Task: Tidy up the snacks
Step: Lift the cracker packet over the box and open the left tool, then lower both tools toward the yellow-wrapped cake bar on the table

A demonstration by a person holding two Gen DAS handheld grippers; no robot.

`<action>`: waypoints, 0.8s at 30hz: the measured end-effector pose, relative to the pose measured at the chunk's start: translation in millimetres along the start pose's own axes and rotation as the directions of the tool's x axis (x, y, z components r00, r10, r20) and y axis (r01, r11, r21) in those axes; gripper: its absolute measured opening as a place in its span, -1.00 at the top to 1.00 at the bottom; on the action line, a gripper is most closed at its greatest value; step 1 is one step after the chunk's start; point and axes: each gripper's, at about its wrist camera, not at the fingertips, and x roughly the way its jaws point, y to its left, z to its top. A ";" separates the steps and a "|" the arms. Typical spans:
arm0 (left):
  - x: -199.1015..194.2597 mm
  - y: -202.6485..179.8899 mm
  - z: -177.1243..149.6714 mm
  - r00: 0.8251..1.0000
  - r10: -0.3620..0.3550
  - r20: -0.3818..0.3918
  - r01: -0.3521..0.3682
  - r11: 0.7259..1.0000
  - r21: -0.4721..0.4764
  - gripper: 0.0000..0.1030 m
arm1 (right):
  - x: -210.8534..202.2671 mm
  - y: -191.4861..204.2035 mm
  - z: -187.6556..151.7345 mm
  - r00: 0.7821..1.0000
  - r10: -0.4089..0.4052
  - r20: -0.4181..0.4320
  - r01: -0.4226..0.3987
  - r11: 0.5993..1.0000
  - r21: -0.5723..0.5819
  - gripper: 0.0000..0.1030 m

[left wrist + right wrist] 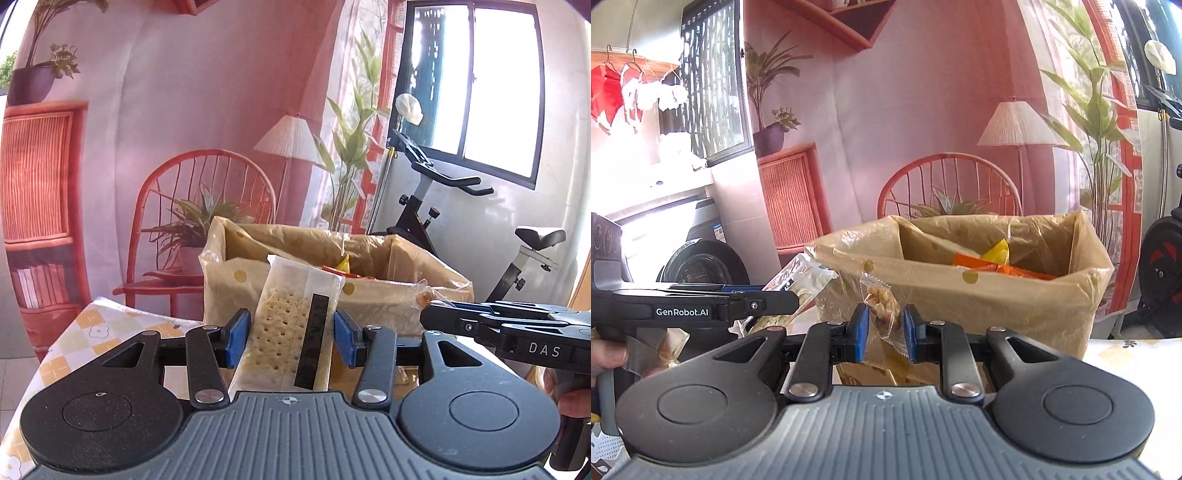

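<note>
Left hand-held gripper [289, 341]: blue pads clamped on either side of a clear-wrapped cracker pack [291, 332], pack upright and raised in front of the box. Right hand-held gripper [885, 334]: jaws pinched tight on a small clear snack packet [884, 314], contents brownish. Both held just short of a bag-lined cardboard box [979, 295] on the table [85, 332] with checked cloth. Orange and yellow wrappers [993, 262] lie inside the box.

Right gripper [885, 330] pinches a clear snack packet [882, 310] before the lined box [997, 295].
</note>
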 end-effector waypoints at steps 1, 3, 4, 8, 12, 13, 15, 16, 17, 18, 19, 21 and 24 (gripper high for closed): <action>1.2 -3.3 11.9 1.000 -0.003 0.021 0.003 1.000 0.002 0.00 | 1.8 -1.9 8.7 1.000 -0.001 0.017 0.001 1.000 0.000 0.58; 5.2 -8.6 30.9 0.998 -0.009 0.055 0.008 1.000 0.018 0.00 | 6.2 -8.6 23.9 0.999 -0.009 0.041 0.008 1.000 0.004 0.58; 8.7 -11.5 39.5 0.998 -0.012 0.063 0.010 1.000 0.023 0.00 | 9.9 -12.1 30.3 0.999 -0.016 0.048 0.016 1.000 0.001 0.58; 37.8 -16.7 62.2 0.999 0.014 0.050 -0.016 0.999 0.039 0.00 | 33.2 -32.0 50.8 0.996 -0.083 0.024 0.083 0.996 0.010 0.58; 72.0 -14.9 71.8 0.999 0.039 -0.003 -0.039 0.999 0.012 0.00 | 55.2 -48.7 58.0 0.992 -0.122 -0.033 0.124 0.991 0.059 0.57; 82.7 -14.2 73.4 0.999 0.048 -0.019 -0.048 0.999 0.011 0.00 | 60.1 -50.1 58.2 0.991 -0.126 -0.048 0.129 0.990 0.059 0.56; 94.5 -15.4 73.3 0.997 0.062 -0.038 -0.061 0.998 0.016 0.00 | 67.5 -51.8 57.1 0.989 -0.130 -0.069 0.134 0.989 0.059 0.56; 101.2 -13.5 73.4 0.997 0.065 -0.052 -0.065 0.998 0.012 0.00 | 70.4 -52.3 56.0 0.988 -0.132 -0.078 0.137 0.989 0.059 0.53; 104.6 -11.7 73.0 0.996 0.065 -0.057 -0.065 0.998 0.004 -0.02 | 73.6 -52.9 54.1 0.987 -0.131 -0.092 0.137 0.989 0.063 0.49; 107.2 -11.2 73.4 0.996 0.065 -0.064 -0.065 0.998 -0.003 -0.04 | 75.5 -53.6 53.0 0.986 -0.130 -0.099 0.137 0.988 0.068 0.49; 107.9 -10.6 73.6 0.995 0.069 -0.068 -0.070 0.998 -0.005 -0.10 | 77.2 -54.7 52.0 0.986 -0.128 -0.107 0.137 0.988 0.076 0.37; 103.3 -10.0 72.5 0.995 0.078 -0.060 -0.078 0.997 0.001 -0.13 | 75.1 -55.3 50.1 0.986 -0.129 -0.106 0.139 0.986 0.091 0.22; 89.5 -7.3 68.6 0.996 0.069 -0.062 -0.068 0.998 0.015 -0.13 | 63.0 -54.3 48.2 0.989 -0.121 -0.085 0.130 0.986 0.108 0.21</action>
